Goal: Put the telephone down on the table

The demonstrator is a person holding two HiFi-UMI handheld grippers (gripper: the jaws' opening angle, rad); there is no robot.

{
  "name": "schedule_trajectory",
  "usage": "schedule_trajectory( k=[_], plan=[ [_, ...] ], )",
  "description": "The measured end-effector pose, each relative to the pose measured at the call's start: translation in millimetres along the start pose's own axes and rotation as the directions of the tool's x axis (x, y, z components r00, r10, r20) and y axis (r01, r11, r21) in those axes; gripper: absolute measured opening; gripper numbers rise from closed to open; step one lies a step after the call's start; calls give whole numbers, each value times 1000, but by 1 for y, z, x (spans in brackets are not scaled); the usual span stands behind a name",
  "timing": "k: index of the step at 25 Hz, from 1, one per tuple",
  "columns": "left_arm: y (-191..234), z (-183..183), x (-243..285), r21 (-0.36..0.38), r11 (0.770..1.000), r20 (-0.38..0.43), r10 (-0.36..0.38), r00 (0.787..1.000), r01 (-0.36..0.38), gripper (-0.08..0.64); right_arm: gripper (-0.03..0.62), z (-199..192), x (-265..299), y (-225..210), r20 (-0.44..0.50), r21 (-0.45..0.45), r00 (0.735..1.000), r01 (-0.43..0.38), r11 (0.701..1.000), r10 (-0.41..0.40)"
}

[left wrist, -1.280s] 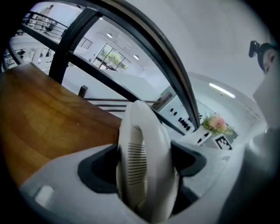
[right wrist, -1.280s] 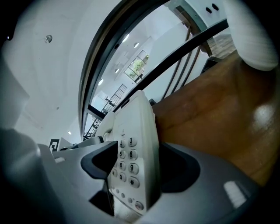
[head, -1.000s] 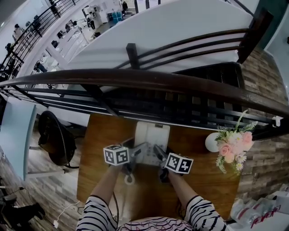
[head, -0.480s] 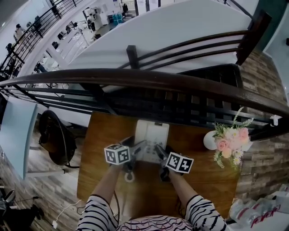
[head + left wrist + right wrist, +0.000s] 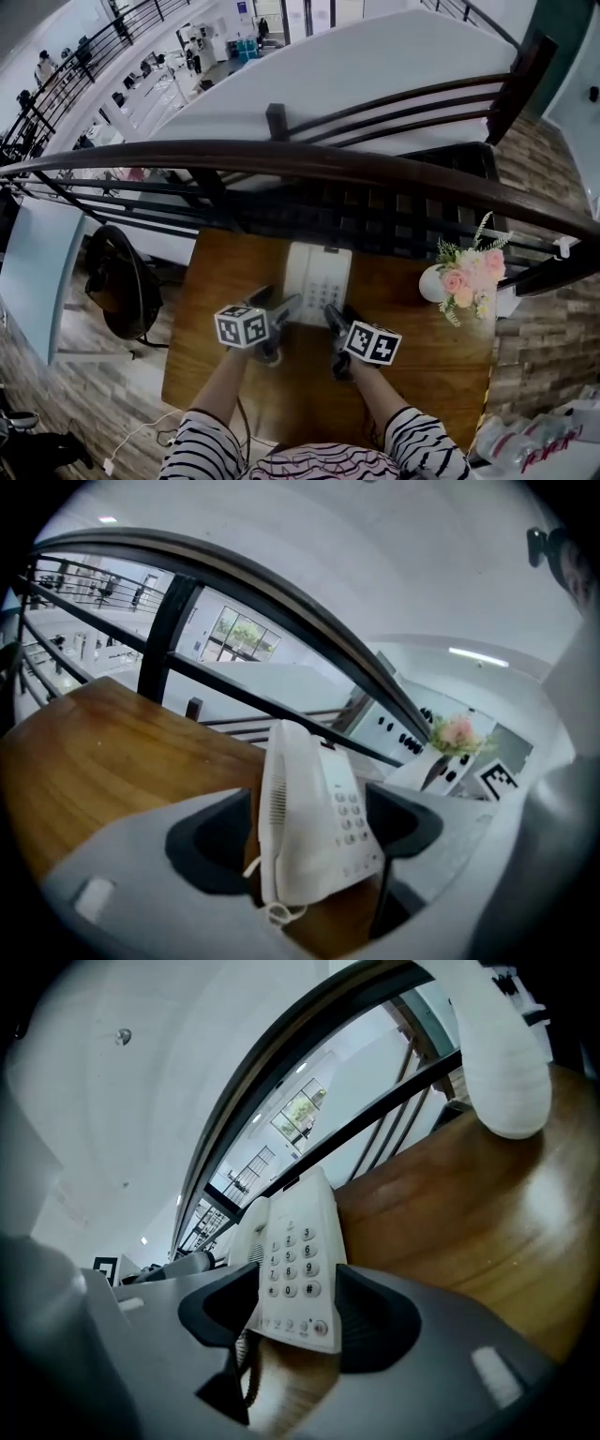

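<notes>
A white push-button telephone (image 5: 317, 279) lies flat on the wooden table (image 5: 422, 375), close to the railing, its handset on its left side. My left gripper (image 5: 278, 303) is at its near left corner and my right gripper (image 5: 337, 317) at its near right corner. In the left gripper view the telephone (image 5: 314, 822) shows just ahead of the open left gripper (image 5: 309, 841), with wood visible beside it. In the right gripper view the keypad (image 5: 292, 1265) faces the right gripper (image 5: 291, 1314). Its jaws have just been closing a little; the pads do not press on the telephone.
A dark curved railing (image 5: 300, 164) runs along the table's far edge. A white vase with pink flowers (image 5: 461, 281) stands at the table's far right. The phone's coiled cord (image 5: 246, 1372) hangs near my grippers. A black chair (image 5: 117, 281) stands on the floor at left.
Both grippers have drawn back from the telephone's sides toward its near end and risen slightly. The telephone stays on the table. The head view has shifted a little.
</notes>
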State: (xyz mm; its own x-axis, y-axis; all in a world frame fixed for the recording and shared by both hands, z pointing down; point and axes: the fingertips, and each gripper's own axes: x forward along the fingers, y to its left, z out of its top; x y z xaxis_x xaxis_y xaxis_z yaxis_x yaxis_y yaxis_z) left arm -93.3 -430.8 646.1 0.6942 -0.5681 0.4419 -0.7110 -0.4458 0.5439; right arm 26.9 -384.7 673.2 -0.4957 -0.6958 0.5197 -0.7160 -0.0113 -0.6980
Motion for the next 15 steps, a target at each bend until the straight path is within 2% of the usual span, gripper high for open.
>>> schedule_trajectory(
  k=[6,15],
  plan=[
    [-17,-12,-29,-1,1000,49,19,999,-19,361,196,-16,-25,6,28,-8,1000,11,1000,-10],
    [-46,-45,-86,20,999,115,46,992,-49,183,118,-49,-70,25,64,-28,998,-10,1000,12]
  ],
)
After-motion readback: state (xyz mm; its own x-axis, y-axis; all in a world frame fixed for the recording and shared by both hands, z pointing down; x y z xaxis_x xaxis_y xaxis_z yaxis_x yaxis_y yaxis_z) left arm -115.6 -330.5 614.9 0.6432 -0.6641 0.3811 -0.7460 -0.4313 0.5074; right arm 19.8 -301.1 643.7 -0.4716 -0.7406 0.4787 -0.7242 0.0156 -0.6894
